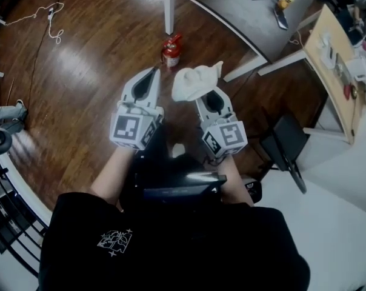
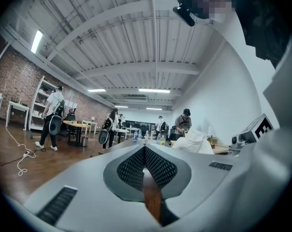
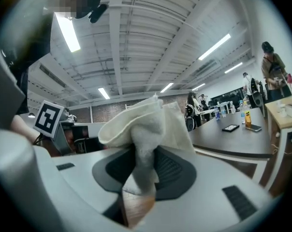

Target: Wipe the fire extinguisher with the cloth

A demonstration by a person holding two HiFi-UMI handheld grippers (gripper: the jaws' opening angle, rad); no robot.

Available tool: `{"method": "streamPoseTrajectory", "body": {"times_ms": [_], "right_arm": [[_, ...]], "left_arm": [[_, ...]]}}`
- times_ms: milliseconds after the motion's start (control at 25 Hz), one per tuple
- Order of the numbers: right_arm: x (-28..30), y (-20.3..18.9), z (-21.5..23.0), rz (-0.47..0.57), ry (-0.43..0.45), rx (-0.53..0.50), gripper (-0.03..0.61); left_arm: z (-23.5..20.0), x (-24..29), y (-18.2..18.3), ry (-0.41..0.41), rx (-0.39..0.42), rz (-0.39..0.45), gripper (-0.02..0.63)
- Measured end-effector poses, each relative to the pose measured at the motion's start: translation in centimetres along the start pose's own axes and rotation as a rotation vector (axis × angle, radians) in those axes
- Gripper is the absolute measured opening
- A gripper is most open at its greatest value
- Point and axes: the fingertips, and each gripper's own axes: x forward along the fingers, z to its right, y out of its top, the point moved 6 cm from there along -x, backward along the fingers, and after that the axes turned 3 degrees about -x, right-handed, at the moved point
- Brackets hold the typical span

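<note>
1. Head view shows the red fire extinguisher (image 1: 171, 51) on the wooden floor (image 1: 92, 65), near a white leg (image 1: 169, 8) of the dark table (image 1: 231, 11).
2. Both grippers are held side by side in front of the person and point toward the fire extinguisher. Neither touches it.
3. In the left gripper view, the left gripper (image 2: 145, 149) has its jaws brought together at the tips, with nothing between them. In the head view, the left gripper (image 1: 151, 71) sits just beside the cloth.
4. The right gripper (image 3: 145, 153) is clamped on the white cloth (image 3: 146, 124), which bunches up and spills over the jaws.
5. From the head view, the cloth (image 1: 194, 82) rises off the right gripper (image 1: 212, 94) in a crumpled bundle, near the fire extinguisher but apart from it.
</note>
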Motion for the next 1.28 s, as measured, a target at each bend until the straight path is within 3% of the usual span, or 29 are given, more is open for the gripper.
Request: {"method": "streamPoseTrajectory", "body": {"times_ms": [200,360,560,960,1080,1280], "right_arm": [[5.5,-2.9,2.3,0.008,-0.009,-0.003,0.133],[9.0,-7.7,5.1,0.012,-0.017,-0.007,0.133],[13.7,-17.0,8.8,0.020,-0.023,-0.013,0.133],[22.1,-38.2,17.7,0.052,-0.010,-0.070,0.133],[24.6,-42.3,20.0,0.069,-0.012,-0.089,0.133],[28.4,-46.2,22.9,0.110,-0.009,-0.076,0.135]], "left_arm": [[-5.1,3.4,-4.0,0.009,0.017,-0.023,0.000],[-8.3,6.1,-9.7,0.019,0.021,-0.036,0.000],[-12.6,9.8,-19.1,-0.001,0.041,-0.024,0.000],[-19.4,15.9,-41.5,-0.028,0.075,-0.010,0.000],[-22.0,17.2,-45.9,-0.025,0.096,-0.007,0.000],[-24.7,18.5,-49.9,-0.040,0.155,0.024,0.000]]}}
